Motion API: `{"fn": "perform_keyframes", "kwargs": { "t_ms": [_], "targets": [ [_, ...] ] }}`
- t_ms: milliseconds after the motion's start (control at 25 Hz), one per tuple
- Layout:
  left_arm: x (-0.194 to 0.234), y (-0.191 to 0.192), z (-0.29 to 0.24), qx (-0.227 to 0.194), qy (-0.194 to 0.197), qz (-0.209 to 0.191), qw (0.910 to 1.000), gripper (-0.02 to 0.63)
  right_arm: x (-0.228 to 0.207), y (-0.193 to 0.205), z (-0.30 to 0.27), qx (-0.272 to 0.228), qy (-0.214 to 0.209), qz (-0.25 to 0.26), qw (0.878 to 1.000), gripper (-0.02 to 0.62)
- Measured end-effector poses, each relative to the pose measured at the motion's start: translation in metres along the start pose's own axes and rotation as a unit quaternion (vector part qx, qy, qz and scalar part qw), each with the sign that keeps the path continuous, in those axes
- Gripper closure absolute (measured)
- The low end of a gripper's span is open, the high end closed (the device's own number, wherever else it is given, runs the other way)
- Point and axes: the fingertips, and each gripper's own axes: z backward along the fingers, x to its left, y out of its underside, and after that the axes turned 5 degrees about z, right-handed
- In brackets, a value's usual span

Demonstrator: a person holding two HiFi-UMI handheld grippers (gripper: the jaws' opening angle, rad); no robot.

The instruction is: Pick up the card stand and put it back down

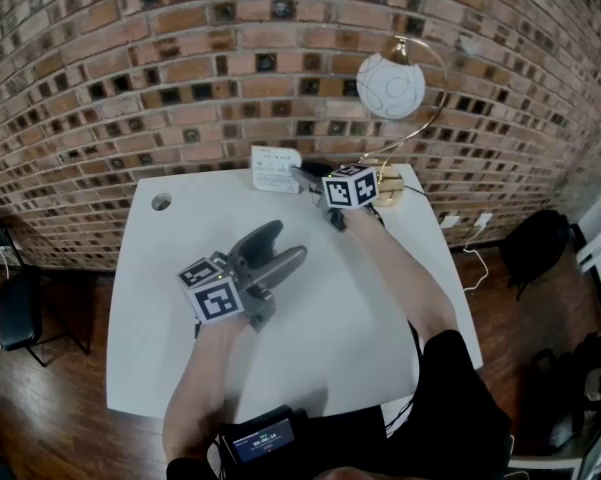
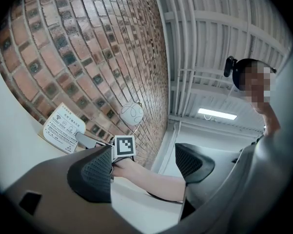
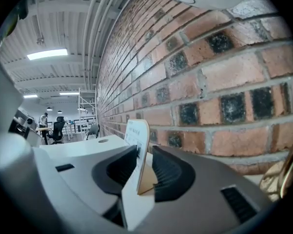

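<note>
The card stand [image 1: 275, 168], a white printed card on a pale upright board, stands at the far edge of the white table [image 1: 170, 298] near the brick wall. My right gripper [image 1: 308, 180] reaches it from the right. In the right gripper view the card stand [image 3: 138, 140] is upright between the two dark pads, with a gap showing on the right side, so the right gripper [image 3: 145, 172] is open around it. My left gripper [image 1: 285, 243] hovers over the table's middle, open and empty. In the left gripper view the left gripper [image 2: 144, 165] points towards the card stand [image 2: 63, 128].
A lamp with a white globe [image 1: 390, 86] and a brass base [image 1: 387, 182] stands at the table's far right corner, close behind my right gripper. A cable hole [image 1: 161, 202] sits at the far left. A dark chair [image 1: 10, 298] stands left of the table.
</note>
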Motion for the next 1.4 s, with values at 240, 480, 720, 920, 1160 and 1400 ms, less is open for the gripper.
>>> {"fn": "perform_keyframes", "kwargs": {
  "t_ms": [240, 480, 720, 920, 1160, 1400],
  "targets": [
    [0.002, -0.001, 0.001, -0.001, -0.001, 0.002, 1.0, 0.206, 0.004, 0.01, 0.009, 0.026, 0.003, -0.003, 1.0, 0.462],
    [0.004, 0.0, 0.001, -0.001, -0.004, 0.003, 1.0, 0.206, 0.003, 0.021, 0.01, 0.068, 0.024, 0.015, 0.997, 0.462],
    [0.004, -0.001, 0.001, -0.002, -0.005, 0.003, 1.0, 0.206, -0.008, 0.023, 0.007, 0.077, 0.045, 0.002, 0.996, 0.463],
    [0.004, -0.001, 0.001, -0.002, -0.005, 0.003, 1.0, 0.206, -0.013, 0.02, 0.005, 0.074, 0.058, -0.001, 0.996, 0.463],
    [0.004, 0.0, 0.001, -0.001, -0.004, 0.003, 1.0, 0.206, -0.016, 0.023, 0.004, 0.077, 0.061, -0.007, 0.995, 0.463],
    [0.004, 0.0, 0.001, -0.002, -0.005, 0.002, 1.0, 0.206, -0.016, 0.021, 0.003, 0.074, 0.061, -0.01, 0.995, 0.463]
  ]
}}
